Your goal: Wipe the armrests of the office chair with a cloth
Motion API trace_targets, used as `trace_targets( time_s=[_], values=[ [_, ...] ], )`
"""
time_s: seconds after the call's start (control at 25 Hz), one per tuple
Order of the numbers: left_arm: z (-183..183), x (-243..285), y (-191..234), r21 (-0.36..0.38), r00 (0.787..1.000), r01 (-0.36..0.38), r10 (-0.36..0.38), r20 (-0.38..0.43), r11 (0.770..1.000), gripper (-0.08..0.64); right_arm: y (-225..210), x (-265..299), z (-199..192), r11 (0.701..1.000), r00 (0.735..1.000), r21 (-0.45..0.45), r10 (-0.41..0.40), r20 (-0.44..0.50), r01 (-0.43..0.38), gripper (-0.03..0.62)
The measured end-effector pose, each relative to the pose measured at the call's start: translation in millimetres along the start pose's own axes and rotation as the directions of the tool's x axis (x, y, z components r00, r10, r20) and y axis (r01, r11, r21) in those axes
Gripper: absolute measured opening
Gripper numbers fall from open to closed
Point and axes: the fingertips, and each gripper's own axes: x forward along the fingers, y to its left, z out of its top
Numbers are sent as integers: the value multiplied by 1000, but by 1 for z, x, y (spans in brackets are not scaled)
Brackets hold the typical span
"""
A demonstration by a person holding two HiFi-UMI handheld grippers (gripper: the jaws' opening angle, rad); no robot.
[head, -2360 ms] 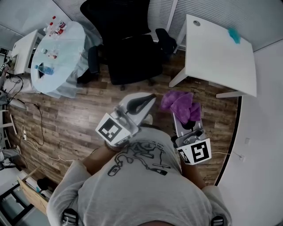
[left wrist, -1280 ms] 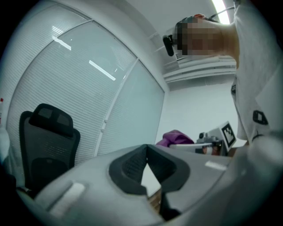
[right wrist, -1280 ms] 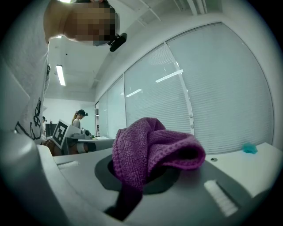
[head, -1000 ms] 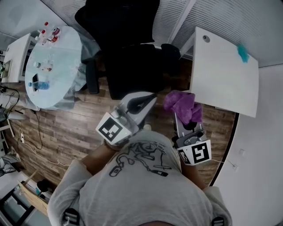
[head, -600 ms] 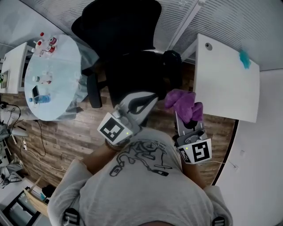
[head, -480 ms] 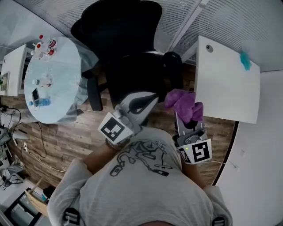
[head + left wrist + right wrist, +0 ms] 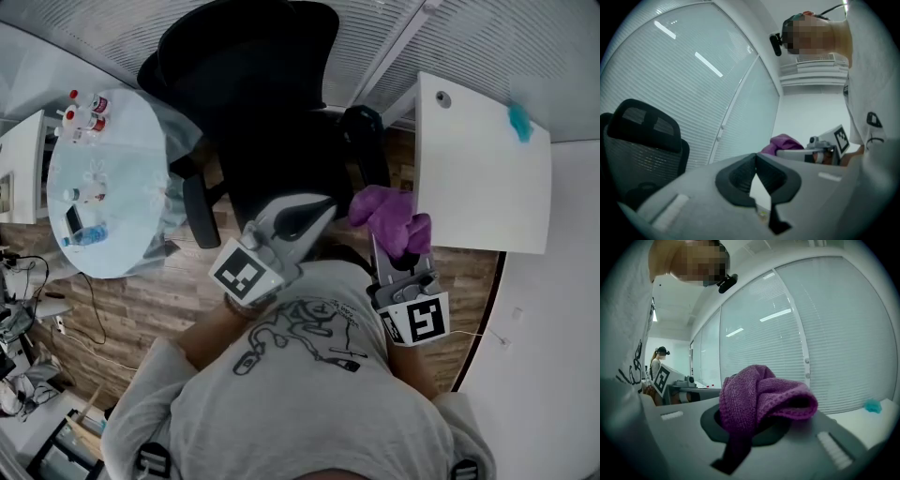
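Note:
A black office chair (image 7: 267, 112) stands ahead of me in the head view, its right armrest (image 7: 364, 141) just beyond the cloth and its left armrest (image 7: 197, 208) by the round table. My right gripper (image 7: 392, 246) is shut on a bunched purple cloth (image 7: 389, 217), which fills the right gripper view (image 7: 759, 397). My left gripper (image 7: 314, 208) is shut with nothing in it, held over the chair's seat; its pads (image 7: 740, 176) meet at their tips. The chair's mesh back (image 7: 640, 136) shows at the left of the left gripper view.
A white desk (image 7: 478, 169) with a small teal thing (image 7: 518, 117) stands at the right. A round glass table (image 7: 108, 173) with bottles is at the left. Blinds (image 7: 441, 37) run behind the chair. Cables lie on the wood floor (image 7: 122, 309).
The head view has drawn closer to the chair, which now sits nearer and larger. Both grippers keep their pose; the cloth now sits next to the right armrest.

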Motion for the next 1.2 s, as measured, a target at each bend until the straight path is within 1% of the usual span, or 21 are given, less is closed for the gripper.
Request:
trace_targets(
  time_s=[0.24,0.48,0.64,0.84,1.04,1.2],
  values=[
    [-8,10,12,-27,1000,13,-13,-6,1000,0,-7,12,-11,1000,999,-18,-11,-37,11,35],
    [-22,32,24,-20,999,9,-9,-33,1000,0,-25,22,-26,1000,998,-21,-11,-56,10,35],
    [-32,48,33,-9,999,-2,1,-34,1000,0,-42,29,-40,1000,998,-21,-7,-65,5,35],
    [-54,69,45,-19,998,-18,17,-66,1000,0,-70,38,-63,1000,996,-23,-6,-92,4,35],
    [-83,91,63,-2,993,-50,50,-103,999,0,-102,52,-86,999,993,-47,-14,-115,8,35],
    [-106,105,78,-6,990,-81,79,-114,997,0,-124,60,-108,997,988,-78,-16,-151,4,35]
  ],
)
